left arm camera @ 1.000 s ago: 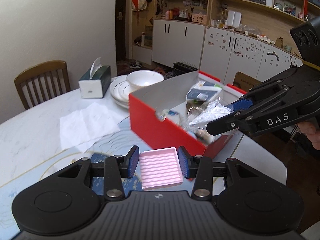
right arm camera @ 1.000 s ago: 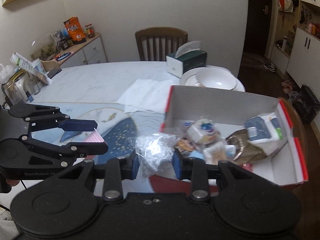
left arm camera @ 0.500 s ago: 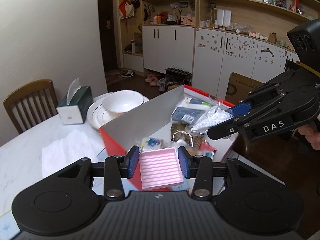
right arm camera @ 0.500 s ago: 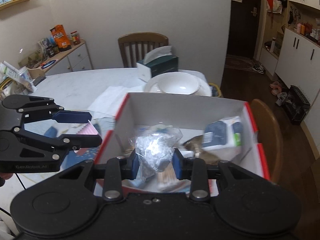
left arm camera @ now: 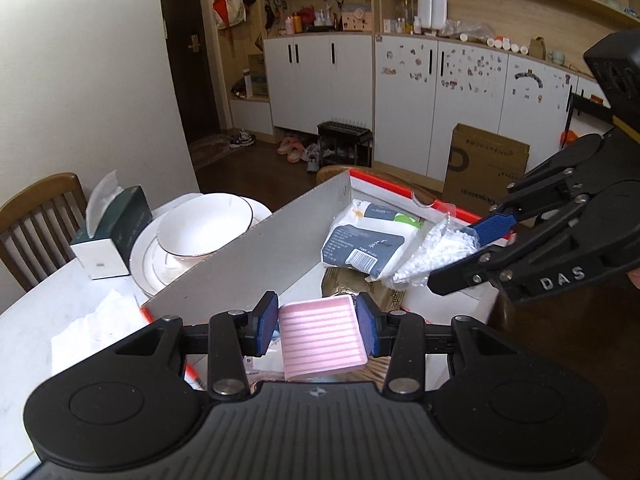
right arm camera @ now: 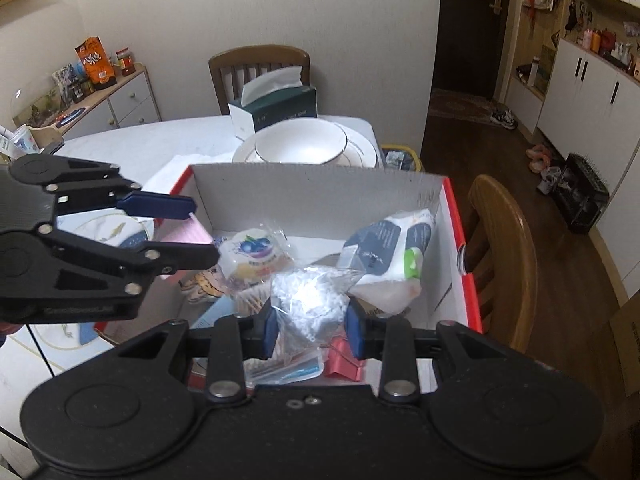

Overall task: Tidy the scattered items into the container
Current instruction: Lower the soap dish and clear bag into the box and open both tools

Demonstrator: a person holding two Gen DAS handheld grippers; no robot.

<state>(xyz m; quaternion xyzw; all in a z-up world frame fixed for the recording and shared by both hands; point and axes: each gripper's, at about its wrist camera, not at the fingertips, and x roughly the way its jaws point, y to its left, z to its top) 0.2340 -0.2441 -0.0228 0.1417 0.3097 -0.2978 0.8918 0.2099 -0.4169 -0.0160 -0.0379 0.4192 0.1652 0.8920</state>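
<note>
Hovering over the red box on the desk, the left hand-held gripper clamps a pink ribbed tray; the right hand-held gripper pinches a clear bag.

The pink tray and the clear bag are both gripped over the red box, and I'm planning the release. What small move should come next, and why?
Probably lower both a little, then open. The left gripper holds the pink tray and the right gripper holds the clear bag above the red box, still clear of the packets inside, so a short descent would soften the drop.
</note>
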